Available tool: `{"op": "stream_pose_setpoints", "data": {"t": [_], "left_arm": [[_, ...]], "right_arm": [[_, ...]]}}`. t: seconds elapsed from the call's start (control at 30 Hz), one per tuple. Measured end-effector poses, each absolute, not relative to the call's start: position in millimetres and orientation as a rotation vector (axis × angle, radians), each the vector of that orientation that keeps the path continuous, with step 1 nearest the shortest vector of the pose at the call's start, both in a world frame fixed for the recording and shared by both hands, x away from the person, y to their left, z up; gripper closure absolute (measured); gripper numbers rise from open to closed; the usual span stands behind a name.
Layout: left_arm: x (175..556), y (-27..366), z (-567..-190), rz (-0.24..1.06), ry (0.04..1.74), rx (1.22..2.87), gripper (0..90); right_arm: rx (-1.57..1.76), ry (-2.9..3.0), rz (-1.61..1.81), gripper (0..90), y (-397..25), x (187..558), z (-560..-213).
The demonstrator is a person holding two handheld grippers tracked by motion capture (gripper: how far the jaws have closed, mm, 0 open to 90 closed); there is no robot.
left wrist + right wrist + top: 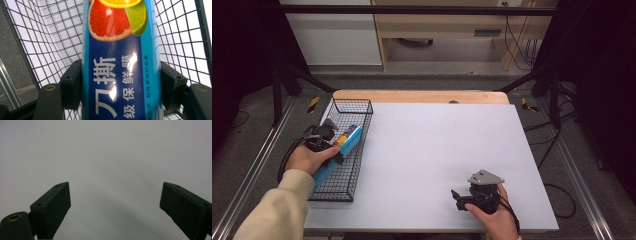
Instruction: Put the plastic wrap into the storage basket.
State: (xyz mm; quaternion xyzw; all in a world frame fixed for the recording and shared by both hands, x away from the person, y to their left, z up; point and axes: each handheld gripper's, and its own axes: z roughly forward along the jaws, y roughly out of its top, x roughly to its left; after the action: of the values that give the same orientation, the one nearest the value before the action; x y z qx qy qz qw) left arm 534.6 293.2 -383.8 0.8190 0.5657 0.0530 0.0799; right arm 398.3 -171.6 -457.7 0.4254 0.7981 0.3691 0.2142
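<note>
Left gripper clamps the blue cling-film box inside the wire basket, far left. Keep it level, clear of the mesh. Right gripper gapes empty, near right.

We see a black wire basket at the left edge of the white table, a blue box lying in it. The left gripper sits at the box; the right gripper rests near the front edge.
</note>
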Motion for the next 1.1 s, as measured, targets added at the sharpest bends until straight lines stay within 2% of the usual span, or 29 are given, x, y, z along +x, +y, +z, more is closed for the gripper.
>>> {"op": "stream_pose_setpoints", "data": {"t": [1.1], "left_arm": [[539.4, 290.1, -387.2, 0.147, 1.71, 2.47, 31.7]], "right_arm": [[1.175, 2.225, 1.021, 10.2, -170.4, 398.5, -458.8]]}}
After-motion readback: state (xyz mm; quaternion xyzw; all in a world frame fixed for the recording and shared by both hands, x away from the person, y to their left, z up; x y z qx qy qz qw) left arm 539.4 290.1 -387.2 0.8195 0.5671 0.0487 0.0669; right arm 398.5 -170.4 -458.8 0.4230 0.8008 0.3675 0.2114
